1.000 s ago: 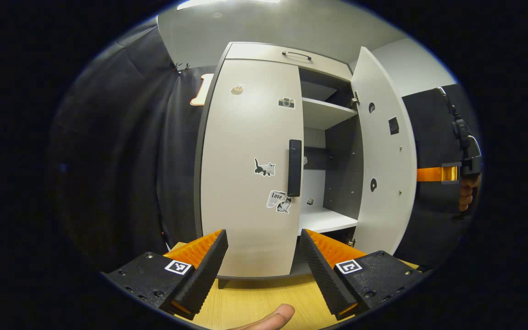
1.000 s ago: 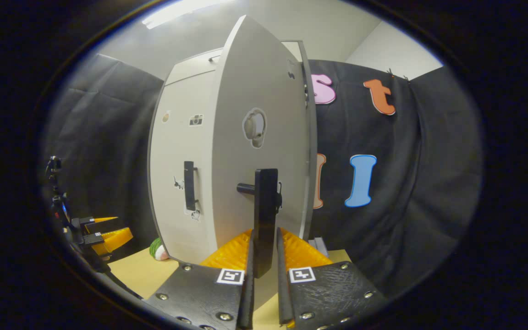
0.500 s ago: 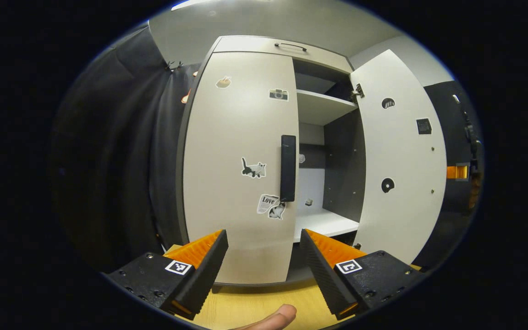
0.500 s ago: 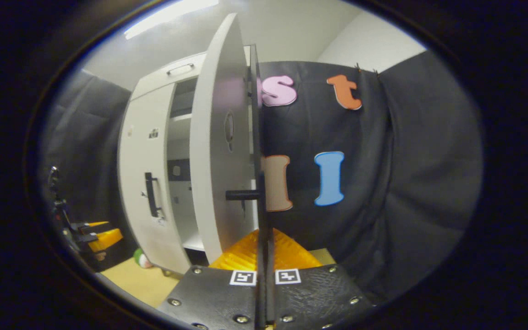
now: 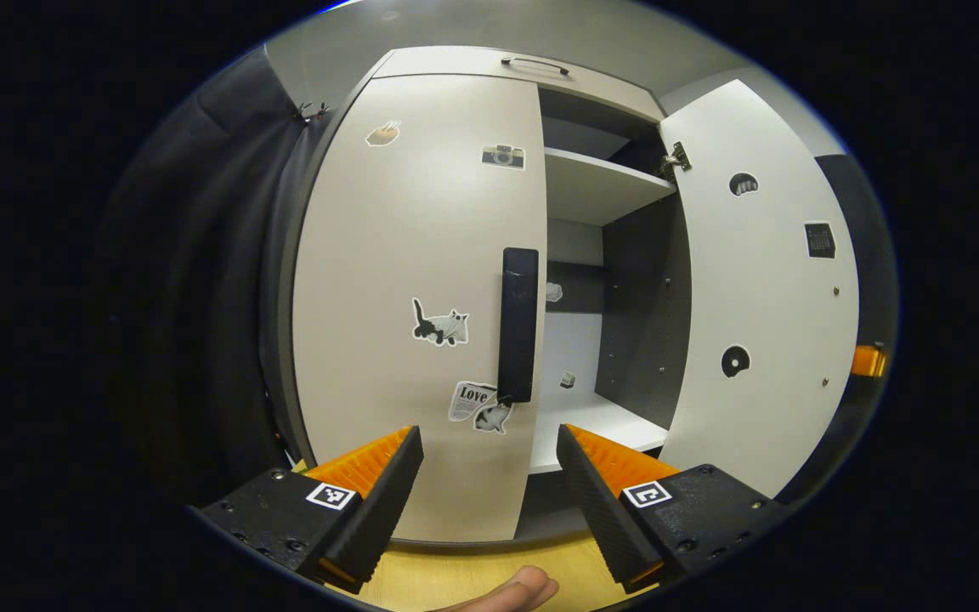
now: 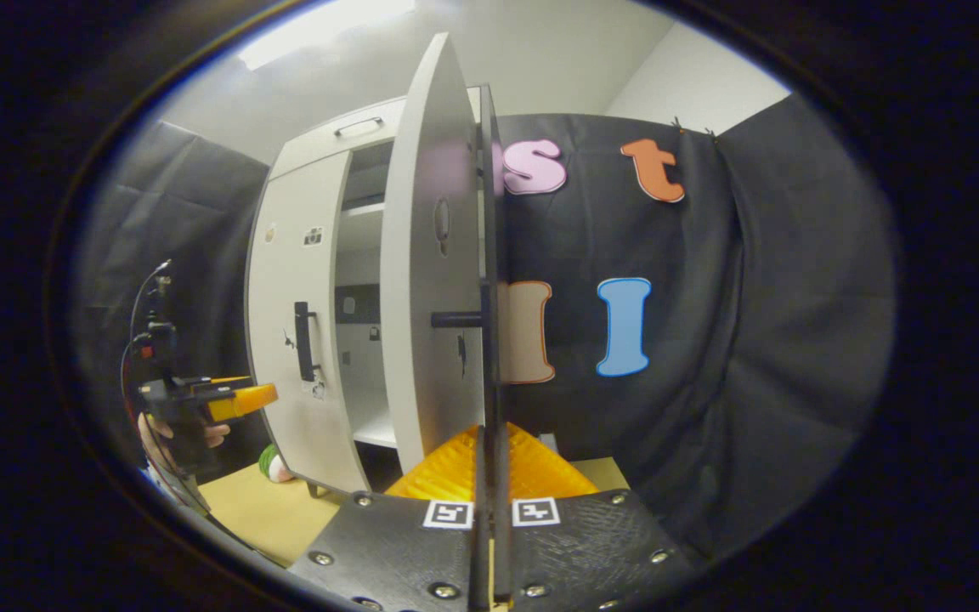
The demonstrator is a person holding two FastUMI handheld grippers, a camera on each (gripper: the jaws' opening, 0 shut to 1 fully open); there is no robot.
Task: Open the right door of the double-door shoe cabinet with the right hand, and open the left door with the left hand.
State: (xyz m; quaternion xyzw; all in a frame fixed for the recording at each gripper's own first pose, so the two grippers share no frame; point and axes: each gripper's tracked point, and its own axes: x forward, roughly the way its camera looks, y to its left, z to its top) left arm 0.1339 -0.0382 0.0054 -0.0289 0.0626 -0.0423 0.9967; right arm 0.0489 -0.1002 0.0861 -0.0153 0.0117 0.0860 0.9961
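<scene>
The pale grey shoe cabinet stands ahead. Its left door (image 5: 404, 280) is closed, and the black vertical handle (image 5: 517, 323) sits a little beyond my left gripper (image 5: 487, 442), which is open and holds nothing. The right door (image 5: 761, 289) stands swung out wide. In the right gripper view this right door (image 6: 434, 289) shows almost edge-on, and my right gripper (image 6: 489, 450) is shut on its black handle (image 6: 489, 357). The left gripper (image 6: 239, 399) also appears there, held by a hand (image 6: 171, 438) in front of the left door (image 6: 290, 280).
Inside the cabinet are an upper shelf (image 5: 600, 183) and a lower shelf (image 5: 591, 421) with a small item at the back. The cabinet rests on a light wooden surface (image 6: 260, 510). A green and white object (image 6: 273, 463) lies by its foot. A drawer handle (image 5: 534, 65) tops the cabinet.
My left gripper has come closer to the left door's handle, still open. The right door has swung wider with my right gripper still shut on its handle.
</scene>
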